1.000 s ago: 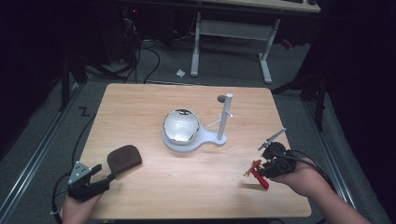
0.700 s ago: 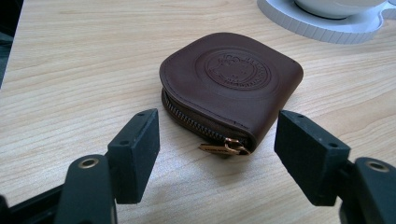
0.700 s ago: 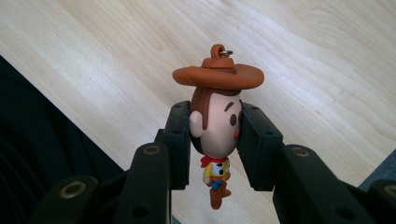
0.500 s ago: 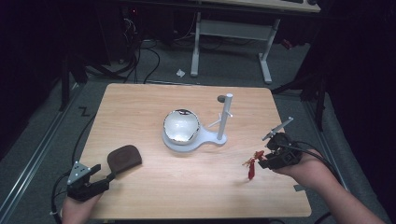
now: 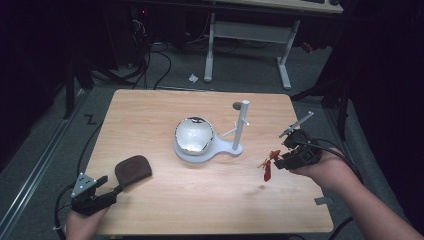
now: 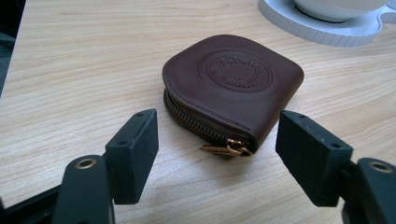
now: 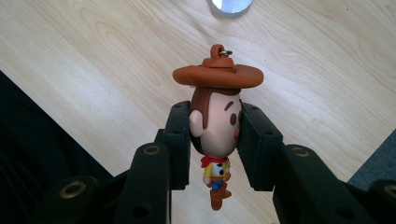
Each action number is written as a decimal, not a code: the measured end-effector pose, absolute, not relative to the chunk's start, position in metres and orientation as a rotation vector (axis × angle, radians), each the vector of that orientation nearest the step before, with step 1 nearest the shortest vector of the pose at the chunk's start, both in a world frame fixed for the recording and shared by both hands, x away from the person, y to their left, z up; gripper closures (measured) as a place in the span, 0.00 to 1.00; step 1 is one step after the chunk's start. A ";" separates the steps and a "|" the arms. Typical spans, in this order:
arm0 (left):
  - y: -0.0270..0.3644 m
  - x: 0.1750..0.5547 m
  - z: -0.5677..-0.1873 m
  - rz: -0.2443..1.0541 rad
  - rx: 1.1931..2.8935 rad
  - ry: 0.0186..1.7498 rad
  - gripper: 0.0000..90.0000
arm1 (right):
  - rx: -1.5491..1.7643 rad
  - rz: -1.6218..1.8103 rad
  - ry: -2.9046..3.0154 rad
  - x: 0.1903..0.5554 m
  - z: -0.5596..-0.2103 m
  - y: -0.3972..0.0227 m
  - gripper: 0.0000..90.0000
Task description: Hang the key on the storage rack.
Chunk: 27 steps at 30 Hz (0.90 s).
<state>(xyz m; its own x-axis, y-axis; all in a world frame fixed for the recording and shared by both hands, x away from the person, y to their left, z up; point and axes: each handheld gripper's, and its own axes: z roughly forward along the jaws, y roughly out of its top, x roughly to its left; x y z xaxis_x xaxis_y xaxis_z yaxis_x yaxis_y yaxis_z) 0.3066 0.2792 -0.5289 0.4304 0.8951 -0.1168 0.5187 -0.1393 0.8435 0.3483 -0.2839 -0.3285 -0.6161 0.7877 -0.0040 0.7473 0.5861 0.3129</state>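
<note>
In the high view, the right gripper (image 5: 276, 159) sits at the right of the frame above the wooden table (image 5: 165, 200), pinching a small cowboy figurine keychain (image 5: 267, 165) that hangs clear of the tabletop. At the lower left, the left gripper (image 5: 114, 190) rests with its jaws spread toward a brown leather coin pouch (image 5: 133, 169). A shiny metal bowl (image 5: 194, 134) sits on a white stand (image 5: 220, 149) with an upright post near the middle. In the left gripper view, the zipped pouch (image 6: 231, 84) lies centre frame just beyond the spread pads, not touched. In the right gripper view, the jaws clamp the figurine's (image 7: 216, 116) head from both sides, brown hat at the top, body dangling below.
</note>
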 end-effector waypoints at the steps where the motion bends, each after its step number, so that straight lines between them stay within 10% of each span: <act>1: 0.279 0.307 -0.529 0.534 1.798 1.215 0.34 | 1.279 0.428 2.675 0.350 -0.327 -0.284 0.74; 27: 0.283 0.307 -0.529 0.524 1.781 1.225 0.34 | 1.268 0.419 2.676 0.377 -0.292 -0.261 0.74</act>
